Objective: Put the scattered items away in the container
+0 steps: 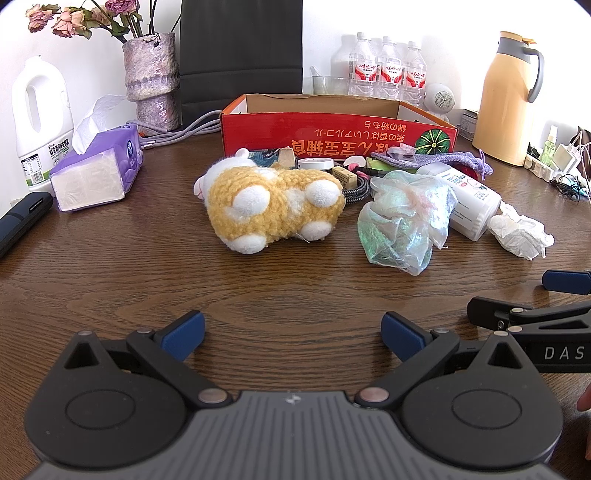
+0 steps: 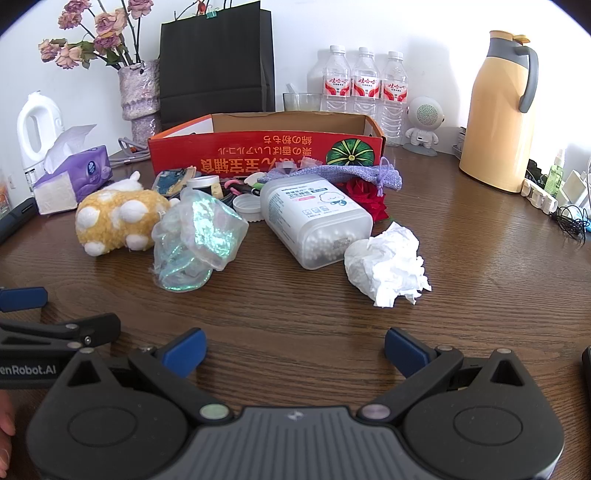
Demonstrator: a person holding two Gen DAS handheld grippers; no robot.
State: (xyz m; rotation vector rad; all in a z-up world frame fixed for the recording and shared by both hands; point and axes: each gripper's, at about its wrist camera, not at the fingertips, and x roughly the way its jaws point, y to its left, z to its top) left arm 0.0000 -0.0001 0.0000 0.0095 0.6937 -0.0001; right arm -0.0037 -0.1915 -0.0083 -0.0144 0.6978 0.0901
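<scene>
Table: dark wooden table (image 1: 110,258), white wall behind, red cardboard box (image 1: 332,129) standing open at the back.
Items: plush toy (image 1: 271,210), crumpled iridescent bag (image 1: 402,221), cotton swab jar (image 2: 317,218) and tissue ball (image 2: 388,266) lie just in front of the box.
Handling: the plush is soft and light, I think best pinched across the body; the bag is thin and slippery; the jar is stiff and smooth, take it across its narrow sides.
Left gripper (image 1: 291,338): released, nothing between the jaws.
Right gripper (image 2: 295,354): released, nothing held.

- Bright, even daylight; blown-out white wall (image 1: 443,22) along the top of both frames.
- Soft glare on the dark wood-grain tabletop (image 2: 461,236) at right.
- Sharp centre; strong fisheye bending, dark vignette in corners.
</scene>
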